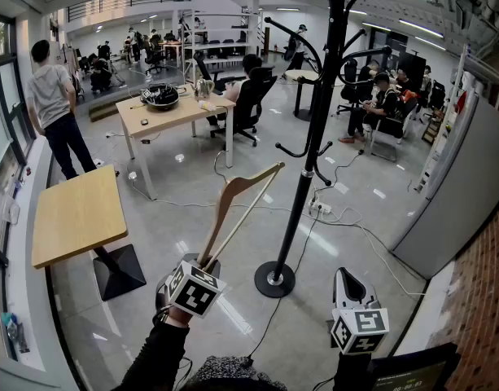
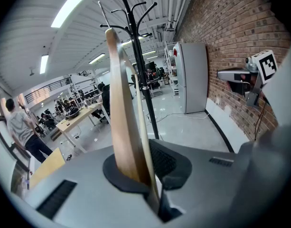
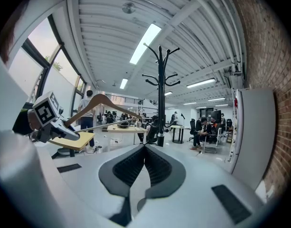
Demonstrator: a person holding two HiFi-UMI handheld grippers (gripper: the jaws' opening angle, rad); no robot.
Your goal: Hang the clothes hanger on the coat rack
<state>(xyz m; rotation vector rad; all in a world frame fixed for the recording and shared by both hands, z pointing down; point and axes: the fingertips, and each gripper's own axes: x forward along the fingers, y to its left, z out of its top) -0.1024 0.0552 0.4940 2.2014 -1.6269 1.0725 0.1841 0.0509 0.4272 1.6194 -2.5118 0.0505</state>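
Observation:
My left gripper (image 1: 203,261) is shut on one end of a wooden clothes hanger (image 1: 238,204), which slants up and to the right toward the coat rack. In the left gripper view the hanger's arm and bar (image 2: 120,108) stand clamped between the pads (image 2: 170,161). The black coat rack (image 1: 317,129) stands upright on its round base (image 1: 274,280), just right of the hanger's far end and apart from it. My right gripper (image 1: 347,287) hovers low to the right of the base, shut and empty. The right gripper view shows the hanger (image 3: 100,102) left of the rack (image 3: 160,96).
A small wooden table (image 1: 76,213) stands at the left and a longer desk (image 1: 172,112) behind it. A person (image 1: 55,104) stands by the window. Cables (image 1: 330,215) trail over the floor behind the rack. A grey cabinet (image 1: 465,194) and brick wall (image 1: 485,300) close the right side.

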